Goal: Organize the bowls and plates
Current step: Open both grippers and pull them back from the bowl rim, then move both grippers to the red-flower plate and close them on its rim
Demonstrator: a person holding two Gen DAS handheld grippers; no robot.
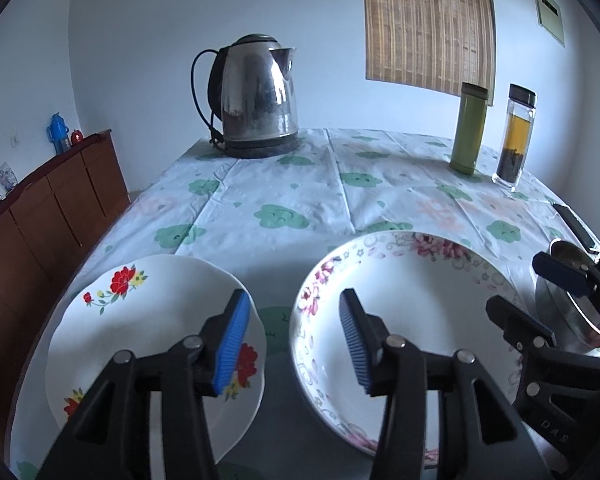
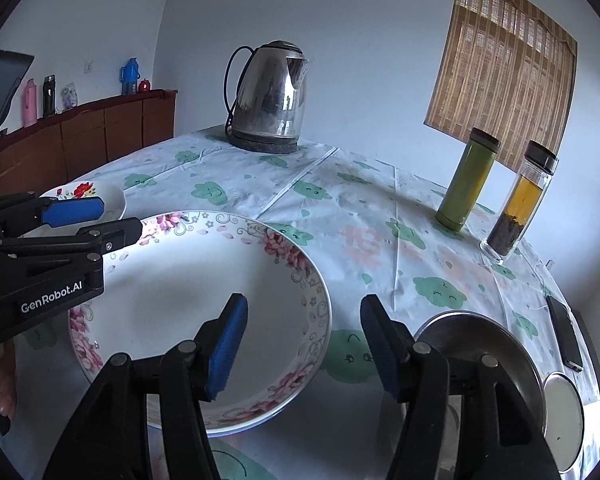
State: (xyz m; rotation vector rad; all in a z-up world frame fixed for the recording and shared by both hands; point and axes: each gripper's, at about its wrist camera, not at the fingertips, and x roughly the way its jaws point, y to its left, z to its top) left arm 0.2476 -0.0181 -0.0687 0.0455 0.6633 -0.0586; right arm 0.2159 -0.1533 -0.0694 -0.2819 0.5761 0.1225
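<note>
A small white plate with red flowers [image 1: 148, 320] lies at the table's near left; it also shows in the right wrist view [image 2: 100, 196]. A large bowl with a pink floral rim [image 1: 412, 320] sits in the middle [image 2: 188, 300]. A steel bowl [image 2: 480, 344] sits at the right [image 1: 568, 320], with a smaller steel dish [image 2: 562, 412] beside it. My left gripper [image 1: 290, 340] is open and empty, above the gap between plate and floral bowl. My right gripper [image 2: 304, 344] is open and empty, above the gap between floral bowl and steel bowl.
A steel kettle [image 1: 256, 100] stands at the back of the table. A green flask [image 1: 468, 128] and a glass tea bottle [image 1: 514, 140] stand at the back right. A dark phone [image 2: 564, 332] lies near the right edge. A wooden cabinet [image 1: 40, 216] stands left of the table.
</note>
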